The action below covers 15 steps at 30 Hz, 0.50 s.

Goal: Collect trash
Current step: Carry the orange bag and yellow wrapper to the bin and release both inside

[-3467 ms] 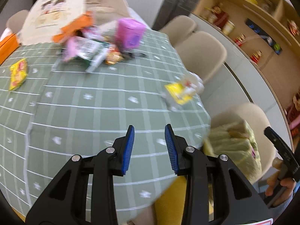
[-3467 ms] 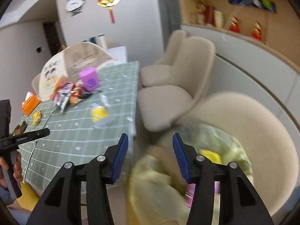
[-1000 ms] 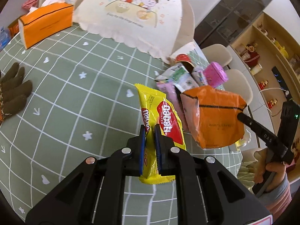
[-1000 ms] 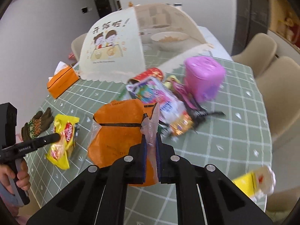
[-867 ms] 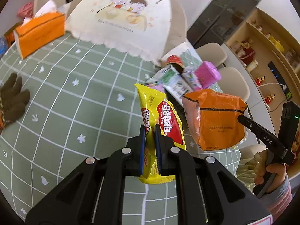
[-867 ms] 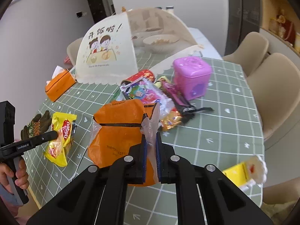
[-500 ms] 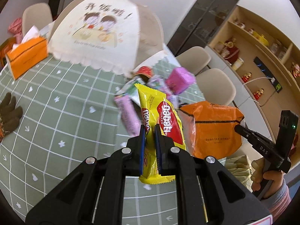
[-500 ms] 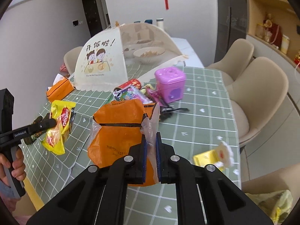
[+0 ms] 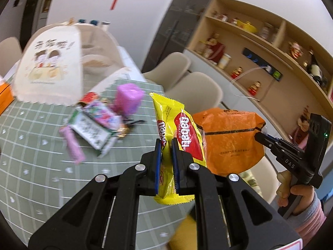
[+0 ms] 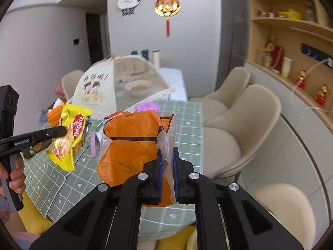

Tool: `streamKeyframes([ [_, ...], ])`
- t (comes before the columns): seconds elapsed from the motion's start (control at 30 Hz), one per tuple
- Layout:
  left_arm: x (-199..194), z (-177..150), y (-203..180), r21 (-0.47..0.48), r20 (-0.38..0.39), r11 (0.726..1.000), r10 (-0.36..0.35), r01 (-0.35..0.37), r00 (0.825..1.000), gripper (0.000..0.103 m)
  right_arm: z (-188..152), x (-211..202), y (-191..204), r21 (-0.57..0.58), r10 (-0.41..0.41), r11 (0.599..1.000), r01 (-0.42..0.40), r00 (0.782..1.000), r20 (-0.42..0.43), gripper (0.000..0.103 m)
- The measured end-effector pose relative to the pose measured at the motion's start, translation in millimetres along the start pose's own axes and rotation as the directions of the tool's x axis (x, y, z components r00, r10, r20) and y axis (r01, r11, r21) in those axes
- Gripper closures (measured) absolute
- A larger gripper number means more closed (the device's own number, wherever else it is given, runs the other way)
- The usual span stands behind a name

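Both grippers hold trash up above the green checked surface (image 9: 37, 145).

The left gripper (image 9: 166, 164) is clamped on a yellow wafer wrapper (image 9: 179, 137), which stands upright between its blue pads, its top end rising above them and its bottom end hanging below. The right gripper (image 10: 166, 173) is closed on the clear torn edge of an orange bag (image 10: 131, 141), which hangs to the left of its jaws. In the left wrist view the orange bag sits just right of the wrapper, both held in the air near the surface's edge. More wrappers (image 9: 93, 127) lie in a heap on the surface beside a pink box (image 9: 129, 100), near a white mesh food cover (image 9: 50, 70). Beige chairs (image 10: 245, 129) stand along the surface's far side.
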<state>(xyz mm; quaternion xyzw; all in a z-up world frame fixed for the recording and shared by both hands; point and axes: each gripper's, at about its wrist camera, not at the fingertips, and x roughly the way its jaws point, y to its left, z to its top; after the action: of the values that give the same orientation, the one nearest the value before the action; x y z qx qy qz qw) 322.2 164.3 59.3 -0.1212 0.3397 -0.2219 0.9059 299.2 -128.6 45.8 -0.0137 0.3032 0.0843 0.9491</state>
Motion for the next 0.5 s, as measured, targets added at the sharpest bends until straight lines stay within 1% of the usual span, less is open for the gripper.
streamKeyframes([
  [0.07, 3.9, -2.0, -29.4, 0.029, 0.005, 0.999, -0.024, 0.024, 1.0, 0.094, -7.3, -15.3, -17.6, 0.022, -0.017, 1.0, 0.016, 1.0, 0.014, 0.093],
  [0.17, 6.6, -5.8, -59.0, 0.051, 0.009, 0.997, -0.05, 0.049, 0.999, 0.094, -19.0, -35.2, -39.8, 0.036, -0.046, 0.998, 0.045, 0.998, 0.032, 0.093],
  [0.33, 15.0, -13.4, -107.5, 0.091, -0.004, 0.992, -0.084, 0.084, 0.996, 0.094, -36.2, -72.3, -77.8, 0.067, -0.094, 0.994, 0.089, 0.993, 0.07, 0.093],
  [0.5, 28.1, -23.5, -156.2, 0.136, -0.027, 0.982, -0.129, 0.131, 0.991, 0.094, -54.0, -96.6, -108.5, 0.097, -0.141, 0.986, 0.133, 0.987, 0.082, 0.093],
])
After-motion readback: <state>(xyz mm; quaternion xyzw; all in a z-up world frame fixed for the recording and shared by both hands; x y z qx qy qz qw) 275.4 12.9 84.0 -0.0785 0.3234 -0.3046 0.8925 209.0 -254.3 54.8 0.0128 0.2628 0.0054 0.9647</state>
